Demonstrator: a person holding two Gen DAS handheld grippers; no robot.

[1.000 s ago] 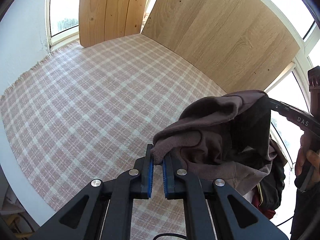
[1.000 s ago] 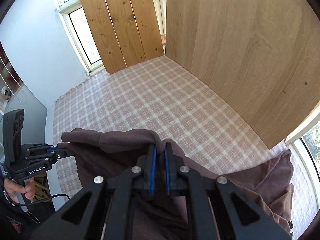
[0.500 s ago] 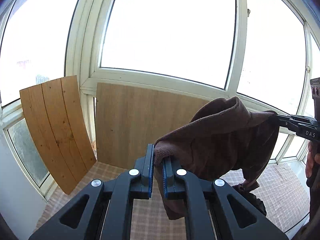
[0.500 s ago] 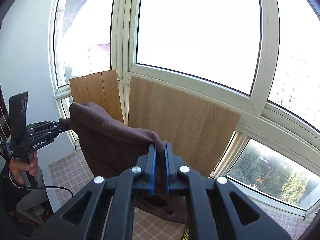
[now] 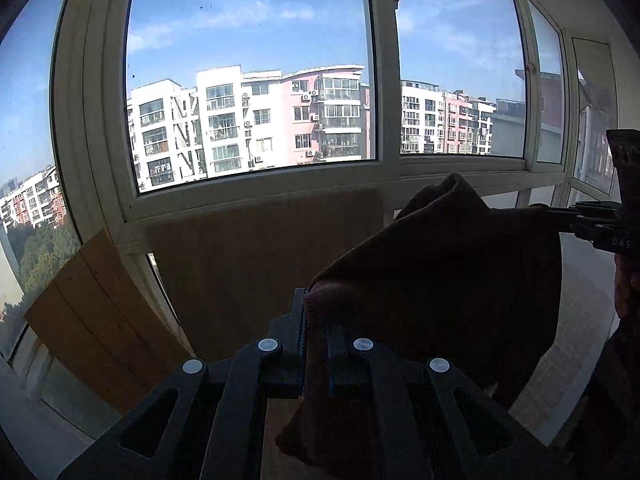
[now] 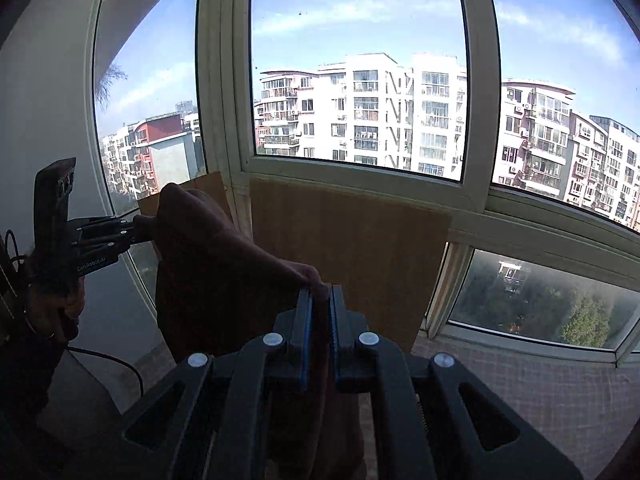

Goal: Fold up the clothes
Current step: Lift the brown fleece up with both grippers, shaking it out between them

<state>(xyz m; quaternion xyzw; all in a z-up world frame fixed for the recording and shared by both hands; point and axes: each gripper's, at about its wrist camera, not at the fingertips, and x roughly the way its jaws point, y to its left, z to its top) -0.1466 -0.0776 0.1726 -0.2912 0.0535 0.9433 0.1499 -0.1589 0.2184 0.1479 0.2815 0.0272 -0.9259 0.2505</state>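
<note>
You have the brown garment point(image 5: 448, 264) up in the air in front of the window point(image 5: 248, 80), strung between your two tools, so the fold itself has not begun. Your left gripper point(image 5: 316, 344) is clamped on one edge of the cloth, which bunches between its blue pads and hangs down below the jaws. Your right gripper point(image 6: 319, 344) is pinched onto another edge in the same way, with a strip of fabric running down between its pads. Seen from each camera, the garment sags in a loose drape from one tool across to the other, not stretched flat and with no crease laid in.

By my reading you are at the very start: the piece is picked up and being spread (a shake-out or a look for the corners, I would guess). What is left is nearly all of it: lay the garment flat on the checked cloth point(image 6: 540, 392) below, smooth it, make the folds and set it aside. I cannot tell from here what kind of garment it is, nor whether other clothes wait.

As for writing, the side of the right tool in the left camera carries pale letters "DAS" point(image 5: 621, 243), cut off at the frame edge. The side of the left tool in the right camera reads "GenRobot.AI" point(image 6: 90, 264), small and dim. Nothing readable shows on the garment or the wooden boards point(image 6: 344, 256).
</note>
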